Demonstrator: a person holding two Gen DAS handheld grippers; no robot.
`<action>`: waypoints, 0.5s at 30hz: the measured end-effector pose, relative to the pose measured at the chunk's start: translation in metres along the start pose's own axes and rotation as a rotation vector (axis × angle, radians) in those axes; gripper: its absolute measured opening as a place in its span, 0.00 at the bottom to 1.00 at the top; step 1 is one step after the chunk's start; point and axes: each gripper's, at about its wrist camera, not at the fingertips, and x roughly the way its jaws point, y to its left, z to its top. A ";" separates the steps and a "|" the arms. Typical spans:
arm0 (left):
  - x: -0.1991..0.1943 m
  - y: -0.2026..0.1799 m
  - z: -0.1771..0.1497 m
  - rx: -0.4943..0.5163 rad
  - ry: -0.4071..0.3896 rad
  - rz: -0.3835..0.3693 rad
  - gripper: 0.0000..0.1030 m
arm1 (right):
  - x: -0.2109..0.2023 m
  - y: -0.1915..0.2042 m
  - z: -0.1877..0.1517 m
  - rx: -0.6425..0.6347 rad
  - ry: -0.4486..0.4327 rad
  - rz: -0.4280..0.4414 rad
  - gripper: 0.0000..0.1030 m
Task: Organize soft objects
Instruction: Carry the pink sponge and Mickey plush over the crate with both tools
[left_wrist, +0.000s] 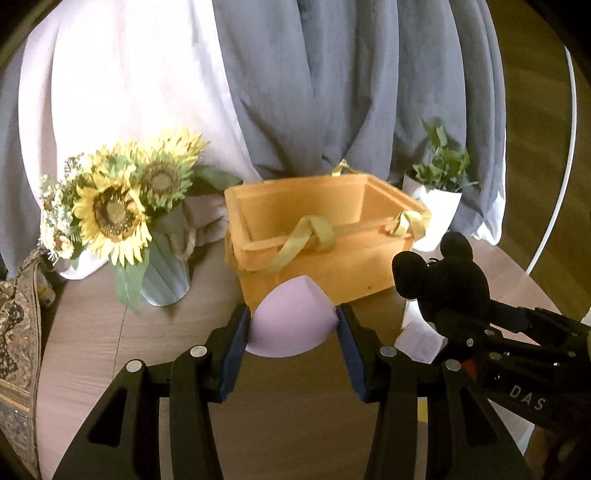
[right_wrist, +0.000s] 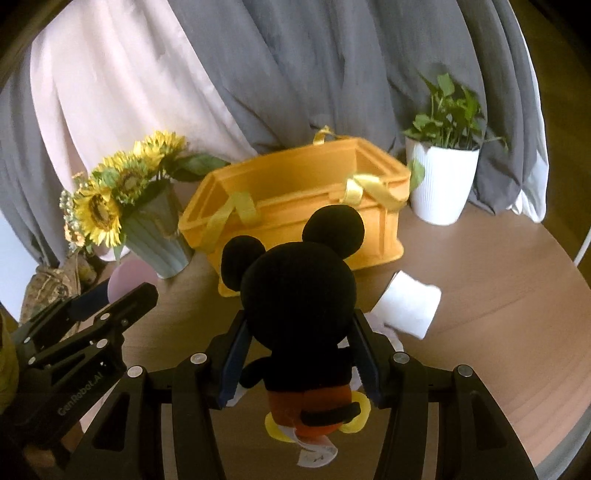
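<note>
At the far left edge a patterned cushion (left_wrist: 18, 332) leans by the round table (left_wrist: 295, 424), and next to it a ribbed vase of sunflowers (left_wrist: 122, 210) stands in front of the pale and grey curtains (left_wrist: 332, 74). Moving right, the left gripper (left_wrist: 291, 325) pinches a lilac sponge (left_wrist: 290, 321) between its two blue pads, holding it in the air just short of the near wall of the orange basket (left_wrist: 314, 236). That basket sits in the middle of the table with its yellow ribbon handles flopped over the rim, and what shows of its inside looks empty, though the floor of it is partly hidden. Further right, the right gripper (right_wrist: 299, 354) squeezes a black mouse doll (right_wrist: 299, 295) around its body, the head and ears upright and facing the basket, feet and label dangling below the fingers. Beyond the doll a white roll of paper (right_wrist: 406, 306) lies on its side on the table, near the basket's right end, and a white pot with a green plant (right_wrist: 443, 177) stands at the back right. Judged from this, sorting is at an early stage: both soft things are lifted but neither is in the basket yet, and the roll may also need putting away.
</note>
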 end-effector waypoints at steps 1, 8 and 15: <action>-0.001 -0.003 0.002 -0.003 -0.006 0.002 0.46 | -0.002 -0.002 0.001 -0.004 -0.004 0.004 0.53; -0.012 -0.031 0.019 -0.025 -0.060 0.029 0.46 | -0.016 -0.023 0.017 -0.029 -0.046 0.042 0.53; -0.016 -0.050 0.035 -0.052 -0.104 0.064 0.46 | -0.023 -0.042 0.034 -0.056 -0.077 0.094 0.53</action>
